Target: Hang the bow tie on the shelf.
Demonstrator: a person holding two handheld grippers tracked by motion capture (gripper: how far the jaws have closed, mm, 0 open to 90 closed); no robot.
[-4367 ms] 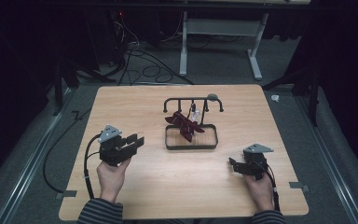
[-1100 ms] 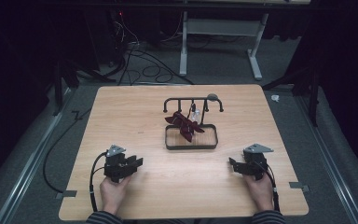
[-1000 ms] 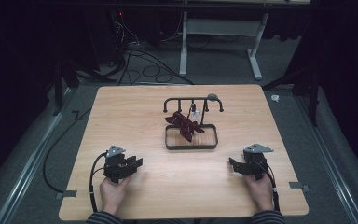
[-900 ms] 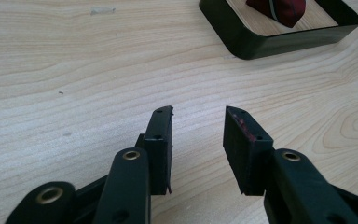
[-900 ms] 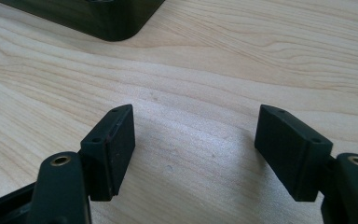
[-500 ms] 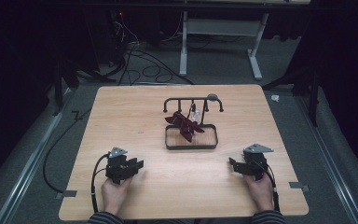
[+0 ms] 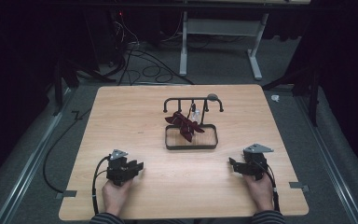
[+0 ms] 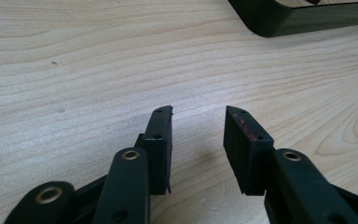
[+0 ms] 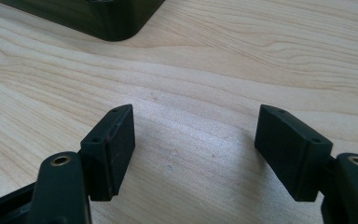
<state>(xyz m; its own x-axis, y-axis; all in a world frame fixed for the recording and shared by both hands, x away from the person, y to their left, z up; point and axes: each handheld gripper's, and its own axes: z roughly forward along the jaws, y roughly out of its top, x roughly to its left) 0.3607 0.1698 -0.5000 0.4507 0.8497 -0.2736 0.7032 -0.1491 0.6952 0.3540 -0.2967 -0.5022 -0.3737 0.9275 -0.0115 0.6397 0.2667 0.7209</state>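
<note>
The wooden table (image 7: 121,116) takes up the centre of the high view, set on a grey carpeted floor (image 7: 37,154) with dark surroundings. Beyond its far edge stand the white legs of another table (image 7: 254,51), and loose black cables (image 7: 140,60) lie on the floor there.

A black rack (image 7: 191,126) stands slightly right of the table's middle: a low rectangular tray frame with a rail of hooks rising at its far side. A dark red item (image 7: 184,125) hangs or leans from the rail down into the tray; what it is cannot be told. A small pale object (image 7: 195,113) sits beside it under the rail, and a grey round piece (image 7: 212,97) rests at the rail's right end. The tray floor otherwise shows bare wood.

The left gripper (image 7: 137,165) rests near the table's front left, held by the left hand (image 7: 114,196), its cable looping off to the left. In the left gripper view its jaws stand apart with only wood between them; the right pad (image 8: 242,128) bears a reddish smear, and a corner of the rack frame (image 8: 298,16) lies ahead, well apart.

The right gripper (image 7: 232,163) rests near the front right, held by the right hand (image 7: 261,191). In the right gripper view its jaws are spread wide, holding nothing, with the rack corner (image 9: 98,18) ahead at upper left.

Nothing lies between either gripper and the rack.
</note>
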